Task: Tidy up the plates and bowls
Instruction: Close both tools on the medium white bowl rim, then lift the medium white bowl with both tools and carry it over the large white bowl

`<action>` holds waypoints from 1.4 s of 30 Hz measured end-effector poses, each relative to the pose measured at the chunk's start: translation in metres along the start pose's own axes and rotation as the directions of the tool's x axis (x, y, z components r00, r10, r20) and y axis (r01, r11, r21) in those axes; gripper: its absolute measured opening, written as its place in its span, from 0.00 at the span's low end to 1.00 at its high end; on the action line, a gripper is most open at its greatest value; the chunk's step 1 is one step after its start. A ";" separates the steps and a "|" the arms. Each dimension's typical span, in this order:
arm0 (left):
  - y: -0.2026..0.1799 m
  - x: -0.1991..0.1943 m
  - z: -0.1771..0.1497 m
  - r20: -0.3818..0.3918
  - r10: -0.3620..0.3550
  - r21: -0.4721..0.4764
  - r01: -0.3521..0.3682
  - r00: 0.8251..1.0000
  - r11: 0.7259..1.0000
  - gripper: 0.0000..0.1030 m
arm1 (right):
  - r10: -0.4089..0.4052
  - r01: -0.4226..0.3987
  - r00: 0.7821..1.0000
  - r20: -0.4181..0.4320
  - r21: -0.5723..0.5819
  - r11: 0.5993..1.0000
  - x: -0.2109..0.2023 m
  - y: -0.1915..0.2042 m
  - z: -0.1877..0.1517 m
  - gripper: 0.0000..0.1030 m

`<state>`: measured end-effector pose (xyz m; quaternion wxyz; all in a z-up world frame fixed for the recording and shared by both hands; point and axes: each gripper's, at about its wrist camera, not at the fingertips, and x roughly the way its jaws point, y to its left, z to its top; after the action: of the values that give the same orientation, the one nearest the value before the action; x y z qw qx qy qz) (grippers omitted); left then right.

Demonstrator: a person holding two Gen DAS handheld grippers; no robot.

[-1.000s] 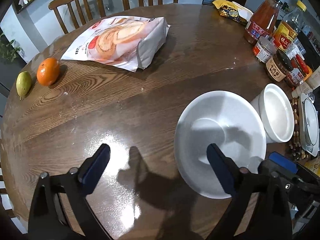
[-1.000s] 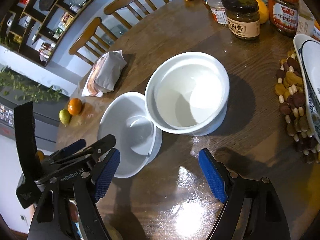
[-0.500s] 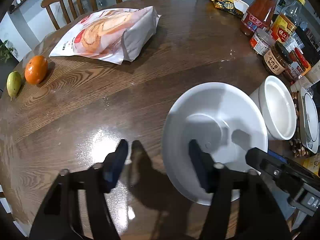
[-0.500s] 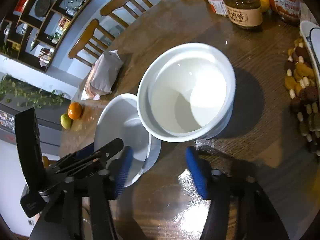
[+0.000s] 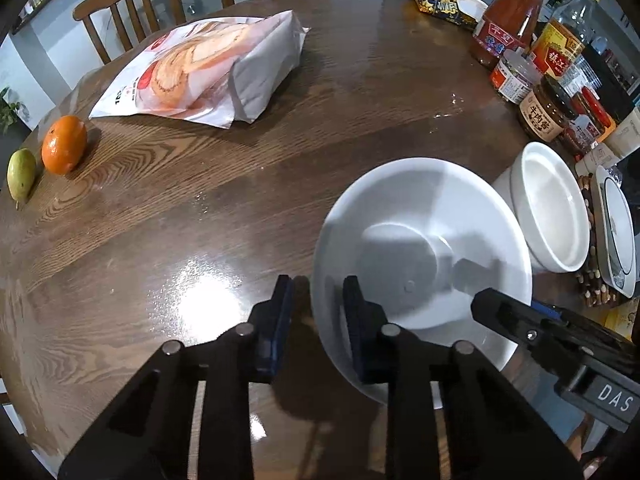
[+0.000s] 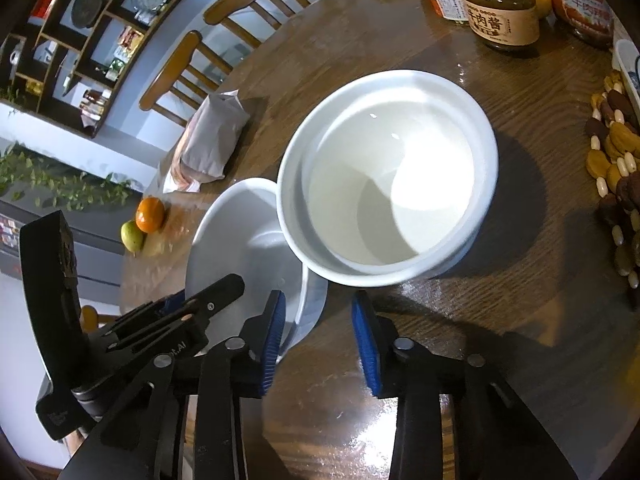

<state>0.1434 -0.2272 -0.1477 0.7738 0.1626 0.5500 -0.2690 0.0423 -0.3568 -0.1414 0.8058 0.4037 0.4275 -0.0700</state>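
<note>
Glossy round white plate on wood-grain table

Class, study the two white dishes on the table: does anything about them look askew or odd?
Yes. The shallow plate sits tilted, its rim tucked under the deep white bowl. The left gripper is closing across its near rim.

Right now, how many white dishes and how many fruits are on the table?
White plates: 1, the plate
White bowls: 1, the bowl
Fruits: 2, the orange and the green fruit
Total: 4
</note>
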 end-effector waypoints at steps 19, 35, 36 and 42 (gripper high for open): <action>-0.014 -0.004 -0.004 0.024 0.029 0.066 -0.031 0.999 0.997 0.12 | -0.036 0.036 0.999 0.006 -0.085 0.996 0.001 0.013 -0.002 0.17; -0.016 -0.027 -0.008 0.070 0.040 0.072 -0.045 0.997 0.996 0.11 | -0.039 0.042 0.999 0.031 -0.118 0.992 -0.012 0.024 -0.006 0.17; -0.015 -0.030 -0.009 0.074 0.039 0.069 -0.045 0.996 0.997 0.11 | -0.037 0.041 0.999 0.033 -0.119 0.992 -0.013 0.024 -0.007 0.17; -0.016 -0.047 -0.016 0.099 0.039 0.073 -0.046 0.994 0.996 0.12 | -0.032 0.038 0.998 0.050 -0.135 0.990 -0.029 0.031 -0.012 0.17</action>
<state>0.1096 -0.2204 -0.1089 0.7986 0.1898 0.4974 -0.2807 0.0304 -0.3343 -0.1055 0.8402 0.3385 0.4187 -0.0646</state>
